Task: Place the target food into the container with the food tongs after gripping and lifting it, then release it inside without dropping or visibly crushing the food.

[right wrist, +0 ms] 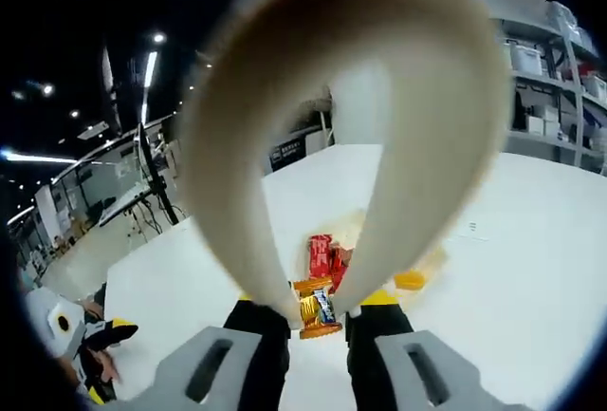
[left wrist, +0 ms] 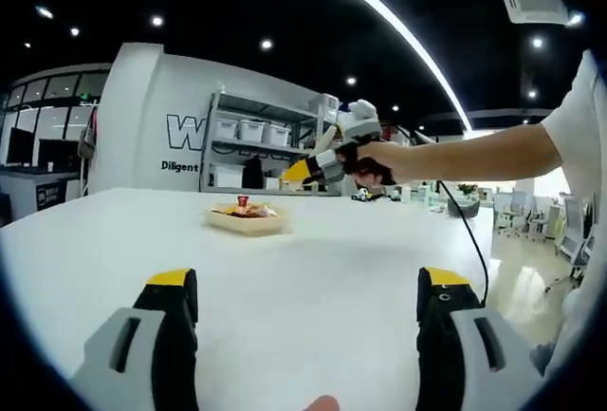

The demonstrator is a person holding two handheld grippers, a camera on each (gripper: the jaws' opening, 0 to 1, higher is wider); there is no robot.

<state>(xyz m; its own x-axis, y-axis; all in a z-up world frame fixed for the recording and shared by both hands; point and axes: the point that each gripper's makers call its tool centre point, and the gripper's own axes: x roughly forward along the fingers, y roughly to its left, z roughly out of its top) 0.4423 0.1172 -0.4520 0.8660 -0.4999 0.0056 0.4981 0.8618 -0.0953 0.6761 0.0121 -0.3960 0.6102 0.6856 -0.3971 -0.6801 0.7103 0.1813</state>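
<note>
I note a white desk [left wrist: 313, 269], a shelving rack [left wrist: 261, 145] holding white bins [left wrist: 251, 130], and lit ceiling lights [left wrist: 266, 45].

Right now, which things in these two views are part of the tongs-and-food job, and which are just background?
For the job:
- beige food tongs, clamped in the right gripper
- wrapped snack between the tong tips
- shallow container holding snacks
- left gripper, jaws apart, holding nothing

Just about:
- shelving with storage bins
- white table
</note>
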